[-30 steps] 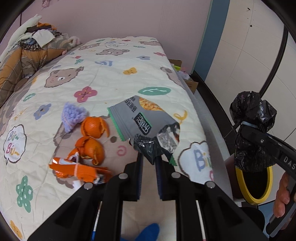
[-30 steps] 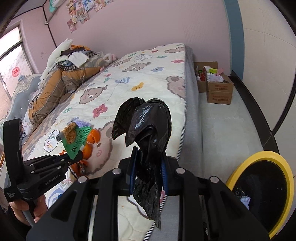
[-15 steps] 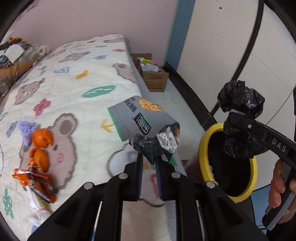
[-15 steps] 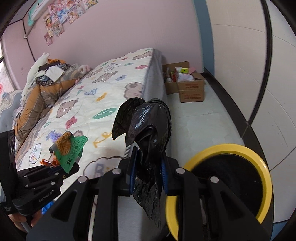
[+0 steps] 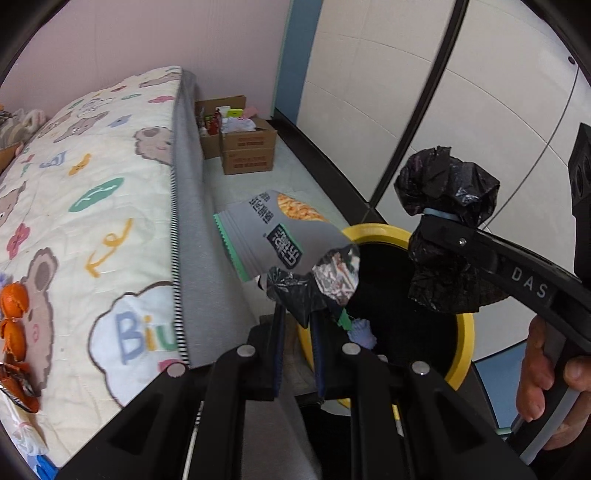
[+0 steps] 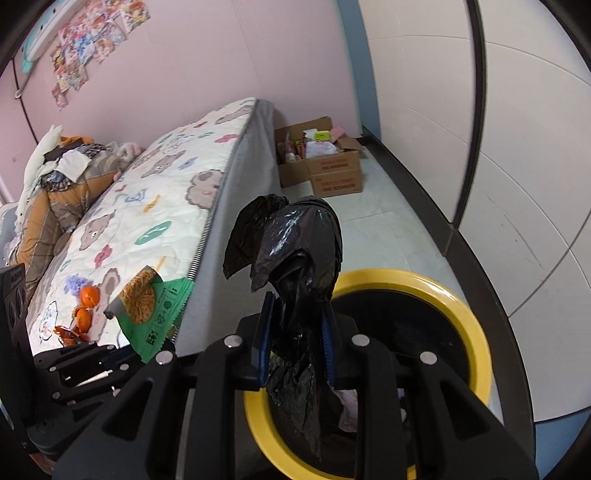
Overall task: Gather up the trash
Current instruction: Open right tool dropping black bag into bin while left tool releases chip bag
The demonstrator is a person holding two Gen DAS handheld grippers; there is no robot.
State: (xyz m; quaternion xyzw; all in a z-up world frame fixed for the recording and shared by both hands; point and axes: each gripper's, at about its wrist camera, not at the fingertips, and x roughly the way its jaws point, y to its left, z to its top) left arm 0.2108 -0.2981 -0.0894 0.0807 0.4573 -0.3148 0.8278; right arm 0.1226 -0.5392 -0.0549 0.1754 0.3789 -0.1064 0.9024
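Pinching snack wrapper (image 5: 280,236) in left gripper (image 5: 297,325), above yellow-rimmed bin (image 5: 463,332)

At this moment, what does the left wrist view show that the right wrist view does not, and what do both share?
Left wrist only: the person's hand on the right tongs' handle, and the snack packet's grey printed face.

Right wrist only: the posters on the pink wall, the heaped bedding, and the packet's green back.

Both: the yellow-rimmed bin, the black bag wad gripped in the right tongs, the left tongs shut on the packet, orange peels, and cardboard boxes.
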